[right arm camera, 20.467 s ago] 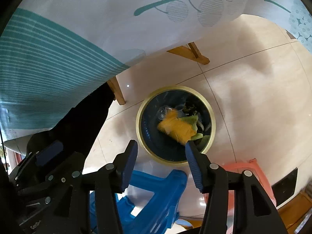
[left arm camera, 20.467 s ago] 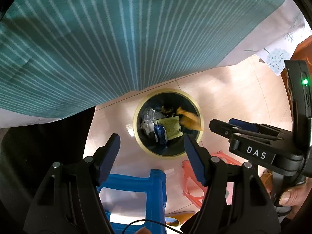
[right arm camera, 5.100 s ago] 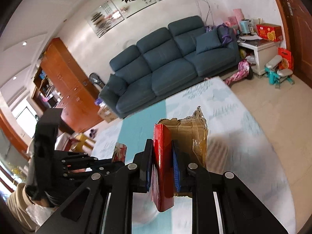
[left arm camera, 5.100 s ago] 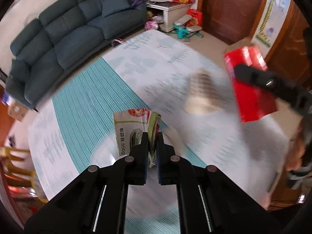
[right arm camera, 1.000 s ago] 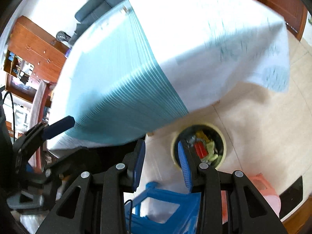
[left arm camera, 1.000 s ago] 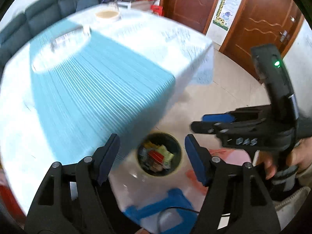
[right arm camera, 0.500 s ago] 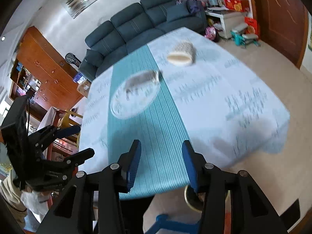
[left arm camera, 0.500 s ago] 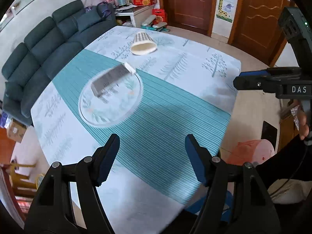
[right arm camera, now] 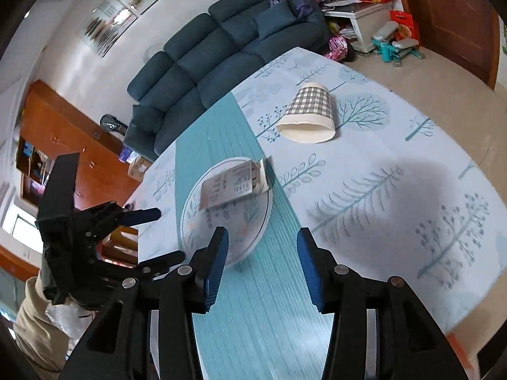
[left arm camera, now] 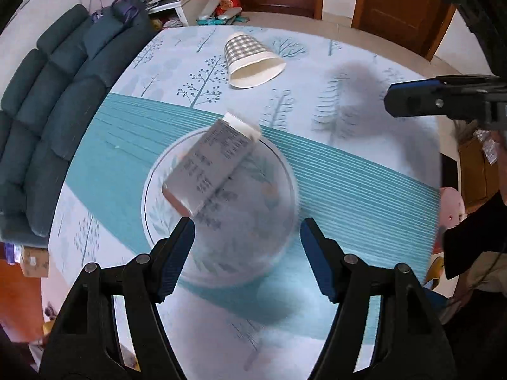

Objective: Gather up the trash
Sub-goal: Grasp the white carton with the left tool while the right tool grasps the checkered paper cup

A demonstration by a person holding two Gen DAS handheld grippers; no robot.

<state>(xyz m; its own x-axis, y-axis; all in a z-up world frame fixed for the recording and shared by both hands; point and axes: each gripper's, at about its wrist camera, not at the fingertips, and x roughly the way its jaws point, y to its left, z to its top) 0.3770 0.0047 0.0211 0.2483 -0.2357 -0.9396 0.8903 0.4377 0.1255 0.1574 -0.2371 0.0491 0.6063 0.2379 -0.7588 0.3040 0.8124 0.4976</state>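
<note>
A grey and white drink carton [left arm camera: 210, 164] lies on its side on a round plate [left arm camera: 279, 221] in the middle of the table. It also shows in the right wrist view [right arm camera: 234, 185]. A checked paper cup [left arm camera: 252, 61] lies tipped over further back; the right wrist view shows it too [right arm camera: 309, 115]. My left gripper [left arm camera: 247, 250] is open and empty, just short of the carton. My right gripper [right arm camera: 261, 261] is open and empty above the teal stripe, near the plate [right arm camera: 250, 243]. The bin is out of view.
The table wears a white tree-print cloth with a teal stripe [left arm camera: 364, 171]. A dark blue sofa [right arm camera: 218, 50] stands beyond it. Wooden doors [left arm camera: 393, 3] are at the back right. A pink stool [left arm camera: 453, 202] sits past the table's right edge.
Both grippers have swung up from the bin under the table to the tabletop and closed in on the plate with the carton. Both stay open and empty.
</note>
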